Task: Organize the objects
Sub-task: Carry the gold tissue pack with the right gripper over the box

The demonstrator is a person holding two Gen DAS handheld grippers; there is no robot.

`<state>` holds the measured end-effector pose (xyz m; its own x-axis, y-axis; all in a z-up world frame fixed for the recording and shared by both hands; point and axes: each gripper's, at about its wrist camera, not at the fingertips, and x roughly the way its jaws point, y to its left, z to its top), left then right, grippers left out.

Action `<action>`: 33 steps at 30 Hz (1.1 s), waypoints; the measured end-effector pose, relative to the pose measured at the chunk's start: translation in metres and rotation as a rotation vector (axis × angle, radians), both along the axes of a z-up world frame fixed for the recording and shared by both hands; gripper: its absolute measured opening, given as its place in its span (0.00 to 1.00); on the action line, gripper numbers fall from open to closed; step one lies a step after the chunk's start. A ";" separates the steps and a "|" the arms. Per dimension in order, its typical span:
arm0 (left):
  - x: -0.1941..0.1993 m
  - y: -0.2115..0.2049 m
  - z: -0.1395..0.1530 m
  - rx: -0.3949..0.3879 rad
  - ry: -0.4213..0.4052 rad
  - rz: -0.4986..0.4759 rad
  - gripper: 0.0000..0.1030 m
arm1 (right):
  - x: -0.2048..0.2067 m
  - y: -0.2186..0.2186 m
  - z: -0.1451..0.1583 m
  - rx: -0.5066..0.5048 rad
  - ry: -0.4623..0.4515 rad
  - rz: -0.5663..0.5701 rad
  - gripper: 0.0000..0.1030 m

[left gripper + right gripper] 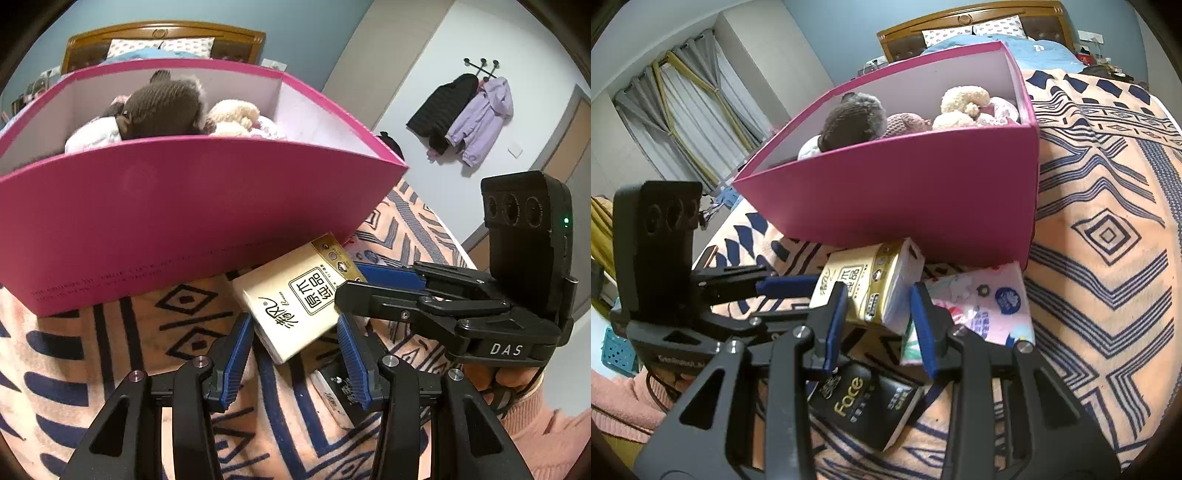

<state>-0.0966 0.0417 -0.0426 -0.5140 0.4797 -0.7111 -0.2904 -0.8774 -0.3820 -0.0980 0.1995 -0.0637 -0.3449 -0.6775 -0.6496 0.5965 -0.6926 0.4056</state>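
Observation:
A cream and gold tissue pack (295, 299) (864, 284) lies on the patterned blanket against the front of a pink box (166, 221) (916, 199) that holds plush toys (166, 107) (857, 122). My left gripper (295, 354) is open, its blue pads on either side of the pack's near end. My right gripper (879, 321) is open too, its fingers straddling the pack's other end. In the left wrist view the right gripper (373, 291) reaches in from the right. A black "Face" tissue pack (864, 402) and a pink printed pack (982, 302) lie beside it.
The patterned orange and navy blanket (1100, 236) covers the bed. A wooden headboard (162, 37) stands behind the box. Coats (465, 114) hang on the wall at the right. Curtains (683, 110) hang at the left.

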 end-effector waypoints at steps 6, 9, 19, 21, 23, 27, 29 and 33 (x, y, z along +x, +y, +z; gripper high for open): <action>0.009 0.002 0.010 -0.020 0.031 -0.012 0.46 | 0.009 0.004 0.008 -0.022 0.015 0.002 0.37; 0.014 0.003 0.018 -0.020 0.051 -0.021 0.46 | 0.014 0.007 0.014 -0.032 0.031 0.002 0.37; 0.026 0.010 0.043 -0.051 0.123 -0.055 0.46 | 0.024 0.017 0.035 -0.068 0.077 -0.010 0.37; 0.027 0.012 0.048 -0.058 0.136 -0.059 0.46 | 0.027 0.019 0.041 -0.077 0.089 -0.007 0.37; 0.029 0.013 0.054 -0.057 0.147 -0.065 0.46 | 0.029 0.021 0.048 -0.084 0.106 -0.006 0.37; 0.028 0.014 0.065 -0.061 0.173 -0.069 0.46 | 0.031 0.022 0.061 -0.092 0.138 -0.005 0.37; 0.026 0.014 0.070 -0.066 0.183 -0.069 0.46 | 0.031 0.023 0.066 -0.100 0.150 -0.003 0.37; 0.022 0.015 0.078 -0.077 0.200 -0.068 0.46 | 0.029 0.023 0.076 -0.106 0.173 0.002 0.37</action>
<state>-0.0743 0.0565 0.0349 -0.6167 0.4660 -0.6344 -0.4128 -0.8777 -0.2434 -0.0685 0.2223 0.0122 -0.4436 -0.7399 -0.5057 0.6650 -0.6500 0.3678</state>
